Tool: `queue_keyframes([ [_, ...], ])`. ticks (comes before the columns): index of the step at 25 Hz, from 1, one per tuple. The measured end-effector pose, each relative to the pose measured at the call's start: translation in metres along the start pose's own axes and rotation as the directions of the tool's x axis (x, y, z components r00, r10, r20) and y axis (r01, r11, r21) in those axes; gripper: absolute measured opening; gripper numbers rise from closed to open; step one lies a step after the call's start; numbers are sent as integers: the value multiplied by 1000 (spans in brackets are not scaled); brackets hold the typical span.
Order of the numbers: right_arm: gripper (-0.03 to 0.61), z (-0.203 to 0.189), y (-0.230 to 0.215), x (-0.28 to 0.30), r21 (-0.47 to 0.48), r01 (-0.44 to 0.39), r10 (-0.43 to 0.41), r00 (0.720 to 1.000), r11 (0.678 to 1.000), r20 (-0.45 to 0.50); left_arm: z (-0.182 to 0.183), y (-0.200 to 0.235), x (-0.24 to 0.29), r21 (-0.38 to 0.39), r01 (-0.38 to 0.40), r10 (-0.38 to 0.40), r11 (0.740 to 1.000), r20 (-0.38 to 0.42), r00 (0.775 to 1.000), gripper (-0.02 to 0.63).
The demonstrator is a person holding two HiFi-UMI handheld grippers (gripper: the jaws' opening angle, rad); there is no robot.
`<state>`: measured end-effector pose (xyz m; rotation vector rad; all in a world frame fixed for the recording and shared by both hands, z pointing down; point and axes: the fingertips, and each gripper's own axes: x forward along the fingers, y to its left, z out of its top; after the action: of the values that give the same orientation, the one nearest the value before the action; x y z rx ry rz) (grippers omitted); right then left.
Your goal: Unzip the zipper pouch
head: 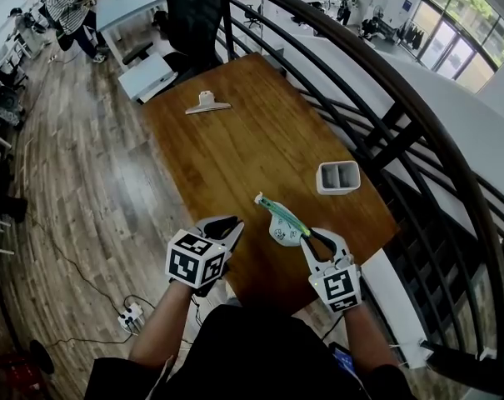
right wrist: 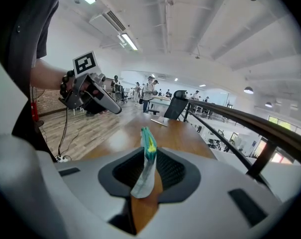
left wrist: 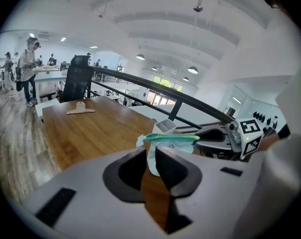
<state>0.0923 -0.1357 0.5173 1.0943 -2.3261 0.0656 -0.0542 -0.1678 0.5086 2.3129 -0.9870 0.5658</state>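
A small white zipper pouch with a green zipper strip stands on edge near the front of the wooden table, zipper uppermost. Whether the zipper is open I cannot tell. My right gripper is at the pouch's near-right end. In the right gripper view the pouch sits end-on between the jaws with bare wood showing beside it, so the pads do not press it. My left gripper is left of the pouch and apart from it. Its jaws stand slightly parted and empty, with the pouch beyond them.
A white two-compartment holder stands at the table's right edge and a white clip lies at the far end. A dark railing runs along the right. An office chair is behind the table, and a power strip lies on the floor.
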Motion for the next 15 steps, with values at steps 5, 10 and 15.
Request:
queue_keyframes([
  [5,112,5,-9,-3,4,15,-15,1000,1000,19,-1,0,-1,-8,-12,12,1000,3,1000,55],
  [10,124,1,-9,-10,3,20,-20,1000,1000,19,-4,-5,-5,-8,-22,22,1000,2,1000,55],
  [15,124,4,-10,-8,3,17,-17,1000,1000,18,4,0,-8,-9,-31,31,999,32,999,55],
])
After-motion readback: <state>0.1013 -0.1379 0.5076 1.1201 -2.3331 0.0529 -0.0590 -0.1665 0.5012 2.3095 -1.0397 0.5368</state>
